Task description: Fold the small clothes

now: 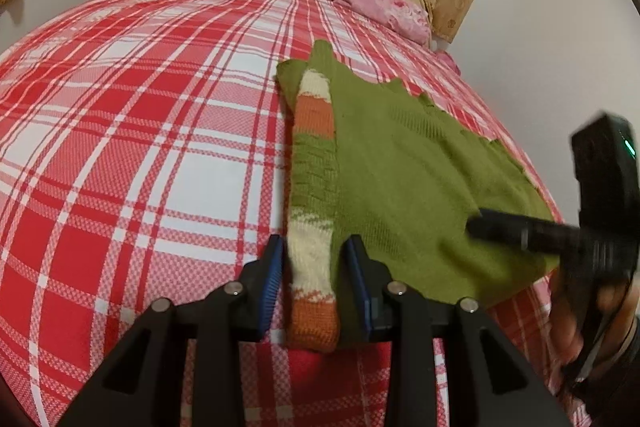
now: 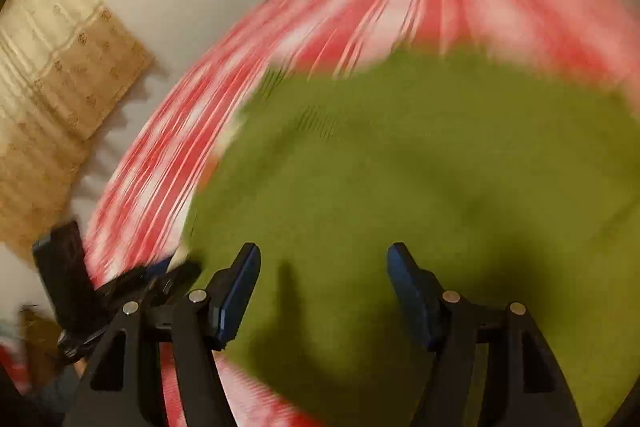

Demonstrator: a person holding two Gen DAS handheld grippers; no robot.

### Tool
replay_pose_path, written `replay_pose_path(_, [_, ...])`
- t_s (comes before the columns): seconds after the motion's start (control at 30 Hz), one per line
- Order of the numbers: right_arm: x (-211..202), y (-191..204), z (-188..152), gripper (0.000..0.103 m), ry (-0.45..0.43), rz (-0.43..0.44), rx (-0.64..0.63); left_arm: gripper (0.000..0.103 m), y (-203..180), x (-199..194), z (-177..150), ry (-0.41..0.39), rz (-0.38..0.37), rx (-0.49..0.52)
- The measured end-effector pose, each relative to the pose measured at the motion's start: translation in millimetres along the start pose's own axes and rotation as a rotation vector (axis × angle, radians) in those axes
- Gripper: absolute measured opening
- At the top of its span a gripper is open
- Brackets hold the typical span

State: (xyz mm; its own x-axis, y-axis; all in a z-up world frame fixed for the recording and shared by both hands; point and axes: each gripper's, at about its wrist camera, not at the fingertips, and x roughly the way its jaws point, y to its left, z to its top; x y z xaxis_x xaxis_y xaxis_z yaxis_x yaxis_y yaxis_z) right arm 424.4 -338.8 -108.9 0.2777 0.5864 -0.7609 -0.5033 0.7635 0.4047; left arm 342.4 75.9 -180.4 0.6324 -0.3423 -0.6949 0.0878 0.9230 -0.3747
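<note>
Knitwear fills the lower right of the left wrist view: a green sweater (image 1: 404, 179) lies flat on the red plaid bedspread (image 1: 120, 131), its striped sleeve (image 1: 314, 195) folded along its left edge. The left gripper (image 1: 316, 255) sits at lower centre, jaws narrowed around that sleeve's cream band; whether the pads press it I cannot tell. The right gripper (image 2: 322, 267) hangs over the sweater's green body, jaws wide apart and holding nothing, the view blurred

Evenly lit indoors, soft shadows; left view sharp, right view heavily motion-smeared; strong fisheye bending and dark vignette at corners.
</note>
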Motion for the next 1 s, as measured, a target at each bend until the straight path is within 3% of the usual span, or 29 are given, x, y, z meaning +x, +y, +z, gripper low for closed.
replay_pose_path(0.1, [-3,17,-7,0.069,0.002,0.002,-0.106,0.035,1,-1,0,-0.001,-0.011,-0.008])
replay_pose_path(0.17, [-16,6,-5,0.069,-0.033,0.045,-0.057,0.035,2,-1,0,-0.002,-0.016,-0.012])
replay_pose_path(0.2, [-18,4,-3,0.069,-0.054,0.013,-0.044,0.035,2,-1,-1,-0.002,-0.019,-0.015])
replay_pose_path(0.27, [-27,-11,1,0.069,-0.113,-0.133,-0.026,0.035,2,-1,-1,-0.001,-0.02,-0.019])
replay_pose_path(0.37, [-37,-68,6,0.069,-0.113,-0.275,0.171,0.035,1,0,-1,-0.001,-0.011,-0.012])
replay_pose_path(0.43, [-58,-102,6,0.069,-0.186,-0.263,0.305,0.036,1,0,-1,-0.001,-0.009,-0.012])
replay_pose_path(0.53, [-75,-122,-5,0.069,-0.215,-0.334,0.364,0.038,1,1,0,0.003,-0.011,-0.008])
replay_pose_path(0.57, [-74,-128,-10,0.069,-0.21,-0.3,0.37,0.039,0,1,0,0.003,-0.009,-0.003])
replay_pose_path(0.63, [-71,-129,-15,0.069,-0.196,-0.287,0.308,0.043,-2,2,0,0.004,-0.003,0.01])
replay_pose_path(0.7, [-86,-106,-17,0.069,-0.214,-0.366,0.25,0.051,-5,1,0,0.001,0.002,0.022])
replay_pose_path(0.77, [-93,-88,-23,0.069,-0.239,-0.348,0.192,0.071,-8,-1,0,-0.01,0.025,0.035])
replay_pose_path(0.83, [-76,-75,-29,0.069,-0.16,-0.334,0.134,0.081,-8,-2,0,-0.02,0.052,0.04])
replay_pose_path(0.9, [-58,-71,-35,0.069,-0.066,-0.396,0.081,0.083,-8,0,0,-0.011,0.056,0.042])
replay_pose_path(1.0, [-62,-57,-46,0.069,-0.091,-0.452,0.019,0.083,-9,0,0,-0.008,0.072,0.05])
